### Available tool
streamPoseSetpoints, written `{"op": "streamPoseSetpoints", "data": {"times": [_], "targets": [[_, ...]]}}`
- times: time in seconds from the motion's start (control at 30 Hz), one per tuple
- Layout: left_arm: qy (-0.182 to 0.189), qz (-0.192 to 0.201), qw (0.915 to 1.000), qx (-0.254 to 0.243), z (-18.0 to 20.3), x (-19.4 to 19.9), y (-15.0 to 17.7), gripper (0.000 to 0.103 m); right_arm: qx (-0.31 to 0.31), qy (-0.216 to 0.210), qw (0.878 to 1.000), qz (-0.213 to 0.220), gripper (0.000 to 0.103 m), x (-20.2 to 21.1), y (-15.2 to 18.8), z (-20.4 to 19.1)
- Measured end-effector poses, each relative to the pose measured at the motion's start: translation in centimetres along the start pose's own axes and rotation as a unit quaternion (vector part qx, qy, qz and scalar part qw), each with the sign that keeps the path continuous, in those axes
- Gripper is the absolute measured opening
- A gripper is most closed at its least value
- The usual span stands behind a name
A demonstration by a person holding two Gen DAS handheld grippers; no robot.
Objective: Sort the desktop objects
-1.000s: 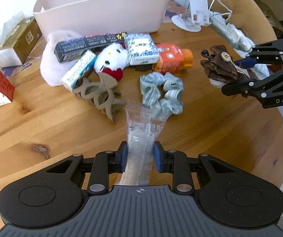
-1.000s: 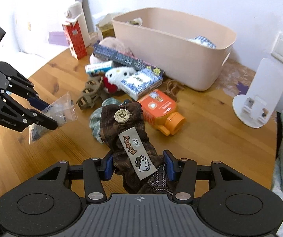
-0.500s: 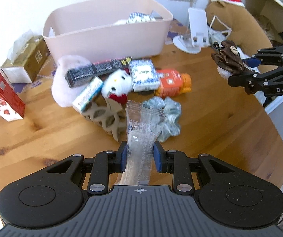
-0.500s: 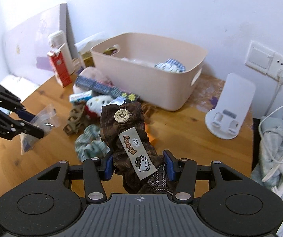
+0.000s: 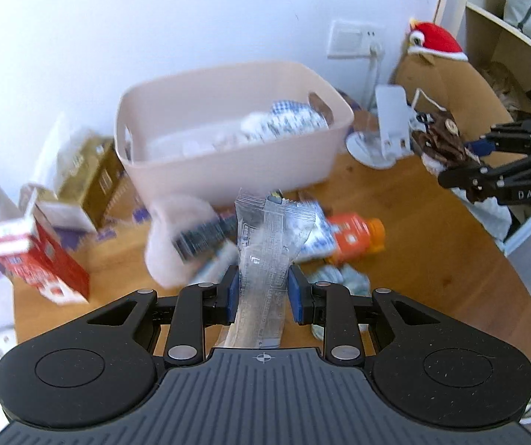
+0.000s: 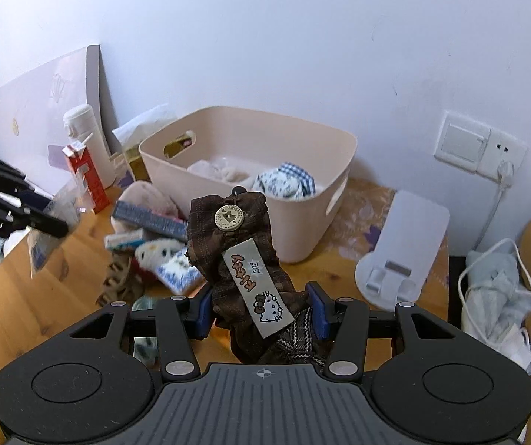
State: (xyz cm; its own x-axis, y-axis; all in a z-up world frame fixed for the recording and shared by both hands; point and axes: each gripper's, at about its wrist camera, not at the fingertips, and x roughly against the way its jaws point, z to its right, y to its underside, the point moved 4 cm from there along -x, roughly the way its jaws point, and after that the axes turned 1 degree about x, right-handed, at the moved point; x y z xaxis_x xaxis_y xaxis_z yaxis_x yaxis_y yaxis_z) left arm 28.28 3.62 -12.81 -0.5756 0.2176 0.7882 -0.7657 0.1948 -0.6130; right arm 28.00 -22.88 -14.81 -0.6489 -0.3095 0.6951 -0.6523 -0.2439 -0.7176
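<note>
Plainly, the clear plastic packet (image 5: 265,244) was a crinkled, see-through sachet with fine printed text and a serrated top edge, standing upright between the blue pads of the left gripper (image 5: 260,289), whose jaws were clamped on its lower half, high above the bench (image 5: 432,259). The brown plaid fabric piece (image 6: 239,259) carried a round cream button near its top and a long white label with orange lettering and a cartoon cat face; the right gripper (image 6: 261,315) had its jaws clenched on the bunched lower part, so the cloth stood up in front of the camera. Beyond both lay the pale pink storage bin (image 6: 302,222) at the back of the bench against the wall, holding a blue-checked cloth and some white items. In front of the bin sat a loose heap: an orange bottle (image 5: 354,231) on its side, a dark long box (image 6: 150,218), a white plush toy (image 6: 158,252). A red-and-white carton (image 5: 39,259) stood upright to the left.
</note>
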Motion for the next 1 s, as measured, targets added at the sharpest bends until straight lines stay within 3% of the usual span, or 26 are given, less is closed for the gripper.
{"op": "streamPoseSetpoints", "data": {"times": [0.53, 1.0], "targets": [[-0.008, 0.065, 0.9976, -0.020, -3.7, -0.6, -9.1, 0.027, -0.013, 0.029, 0.998, 0.056, 0.048, -2.1, -7.9, 2.2], [-0.011, 0.073, 0.9973, -0.003, -5.1, -6.1, -13.8, 0.027, -0.005, 0.058, 0.997, 0.059, 0.048, -7.5, -12.1, 2.4]]}}
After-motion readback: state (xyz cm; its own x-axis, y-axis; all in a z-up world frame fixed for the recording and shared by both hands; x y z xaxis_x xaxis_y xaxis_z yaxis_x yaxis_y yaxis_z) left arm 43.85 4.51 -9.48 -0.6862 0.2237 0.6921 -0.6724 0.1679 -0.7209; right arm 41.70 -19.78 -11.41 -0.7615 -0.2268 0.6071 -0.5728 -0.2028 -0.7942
